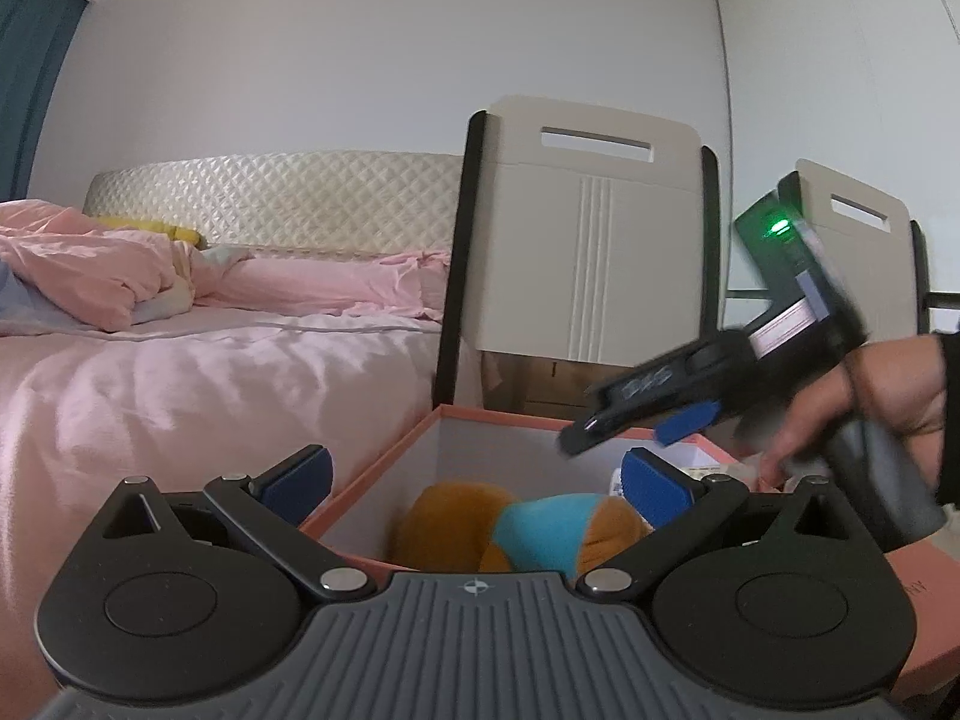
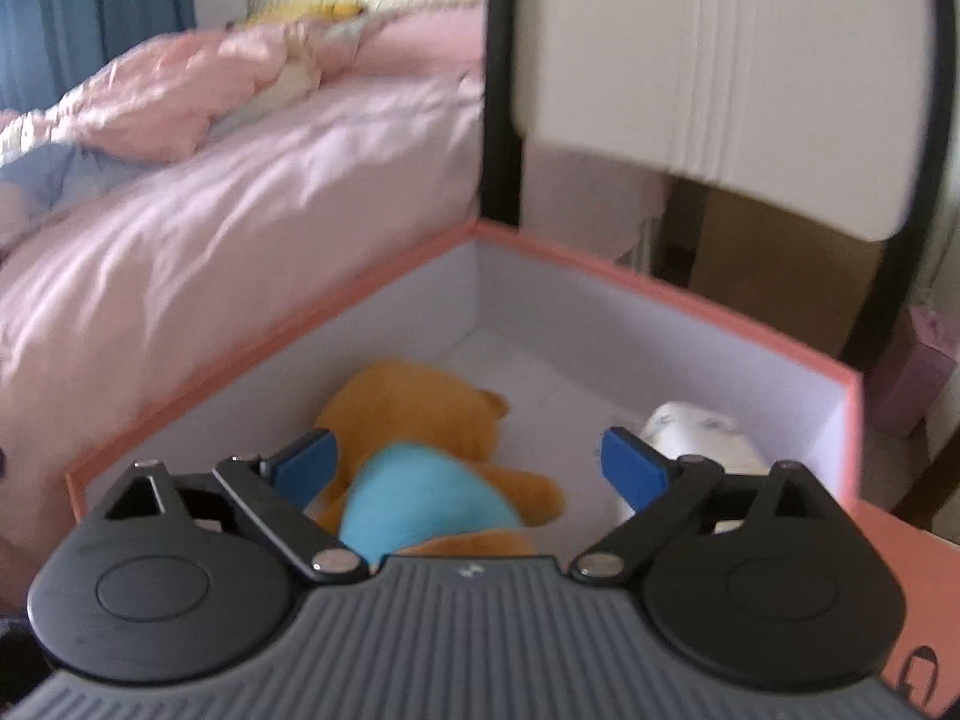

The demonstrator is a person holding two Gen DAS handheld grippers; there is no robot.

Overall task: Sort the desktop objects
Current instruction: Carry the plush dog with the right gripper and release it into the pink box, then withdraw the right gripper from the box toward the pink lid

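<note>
An open pink box [image 2: 630, 282] with a white inside holds an orange plush bear in a blue shirt [image 2: 420, 456] lying on the bottom, and a white packet [image 2: 696, 429] at the right. The box [image 1: 384, 462] and the bear [image 1: 516, 525] also show in the left wrist view. My left gripper [image 1: 477, 480] is open and empty, hovering over the near side of the box. My right gripper [image 2: 471, 462] is open and empty above the bear. In the left wrist view, the right gripper [image 1: 624, 426] shows held over the box's right side.
A bed with pink bedding [image 1: 180, 360] lies to the left. Two cream chair backs with black frames [image 1: 594, 252] stand behind the box. A cardboard box [image 2: 780, 264] sits under the chair. The pink box lid [image 2: 900, 600] lies at the right.
</note>
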